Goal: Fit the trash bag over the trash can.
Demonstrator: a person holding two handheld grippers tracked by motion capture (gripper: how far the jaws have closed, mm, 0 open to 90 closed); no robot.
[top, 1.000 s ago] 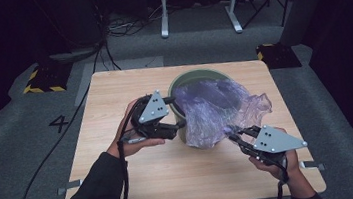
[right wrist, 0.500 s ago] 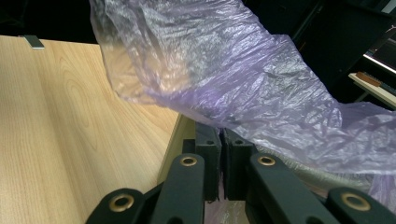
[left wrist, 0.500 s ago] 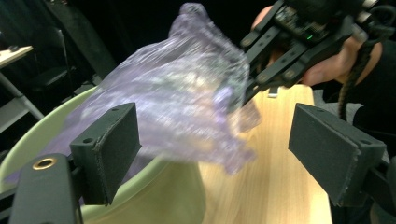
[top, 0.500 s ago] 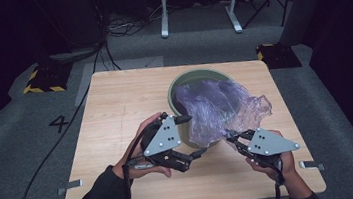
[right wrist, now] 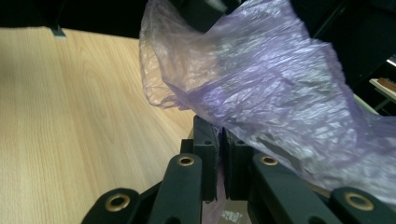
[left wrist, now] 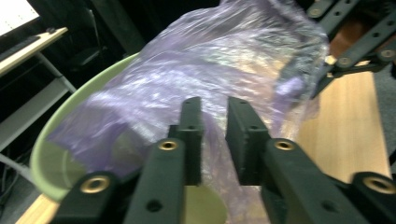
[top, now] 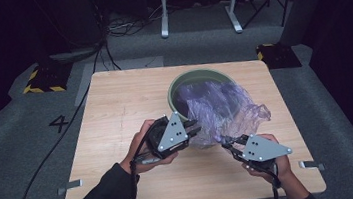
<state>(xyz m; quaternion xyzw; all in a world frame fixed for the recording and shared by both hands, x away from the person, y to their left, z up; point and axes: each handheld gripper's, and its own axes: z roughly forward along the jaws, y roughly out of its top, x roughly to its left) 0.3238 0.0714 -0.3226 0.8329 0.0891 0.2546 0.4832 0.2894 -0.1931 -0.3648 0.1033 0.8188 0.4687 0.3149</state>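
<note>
A green bin point(top: 179, 86) holds a purple plastic bag point(top: 221, 109) spilling over its rim.

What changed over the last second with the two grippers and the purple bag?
The left gripper came back from the bowl's rim to the purple bag's near edge, its jaws closing around film. The right gripper stayed clamped on the bag; bowl unmoved.
</note>
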